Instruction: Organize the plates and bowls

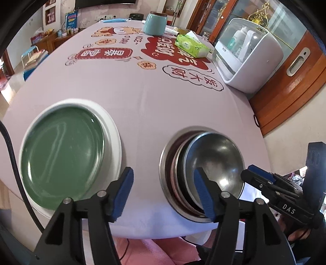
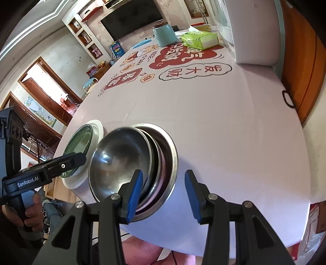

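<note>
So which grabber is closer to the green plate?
Left. The left gripper hangs open just beside the green plate, between it and the steel bowls. The right gripper is open at the bowls' far side.

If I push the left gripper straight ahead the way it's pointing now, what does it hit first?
Probably bare tablecloth. The left gripper is open and aims into the gap between the green plate and the nested steel bowls; its right finger sits near the bowls' rim, though depth is unclear.

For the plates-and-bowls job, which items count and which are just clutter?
Job: green glazed plate on white ceramic plate; nested stainless steel bowls.
Clutter: teal ceramic jar, green tissue pack, white countertop appliance, blue face mask.
</note>
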`<state>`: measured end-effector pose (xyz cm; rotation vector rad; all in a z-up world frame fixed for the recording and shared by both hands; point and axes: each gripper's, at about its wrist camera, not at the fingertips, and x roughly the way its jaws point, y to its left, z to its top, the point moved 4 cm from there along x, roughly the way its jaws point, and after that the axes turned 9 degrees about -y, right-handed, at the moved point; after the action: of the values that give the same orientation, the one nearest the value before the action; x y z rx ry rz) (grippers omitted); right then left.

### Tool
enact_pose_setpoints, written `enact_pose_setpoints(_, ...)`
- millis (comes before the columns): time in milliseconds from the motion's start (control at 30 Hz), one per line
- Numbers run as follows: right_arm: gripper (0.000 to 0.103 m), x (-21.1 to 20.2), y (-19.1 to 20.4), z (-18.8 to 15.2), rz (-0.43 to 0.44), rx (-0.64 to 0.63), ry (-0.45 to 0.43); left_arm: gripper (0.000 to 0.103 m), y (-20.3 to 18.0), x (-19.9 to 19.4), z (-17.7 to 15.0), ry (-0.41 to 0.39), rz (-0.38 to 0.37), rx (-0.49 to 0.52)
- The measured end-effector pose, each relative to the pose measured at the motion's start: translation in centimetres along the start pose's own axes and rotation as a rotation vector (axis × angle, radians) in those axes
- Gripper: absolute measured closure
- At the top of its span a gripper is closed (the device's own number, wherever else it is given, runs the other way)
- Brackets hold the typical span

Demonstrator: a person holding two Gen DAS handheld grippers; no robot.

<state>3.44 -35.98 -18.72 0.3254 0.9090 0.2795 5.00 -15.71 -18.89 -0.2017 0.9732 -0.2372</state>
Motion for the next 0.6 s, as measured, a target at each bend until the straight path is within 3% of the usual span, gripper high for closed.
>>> enact_pose_setpoints(167, 0.048, -0.2, -0.2, -0.5, 0.012, 0.007, -0.026, 0.034, -0.1, 0.6, -1.1, 0.005, -0.035, -0.020)
enact_pose_setpoints(600, 0.048, 0.5, 0.3, -1.3, 0.066, 0.003, -0.016, 0.033, -0.4, 3.0, -2.5, 0.035, -0.115, -0.103)
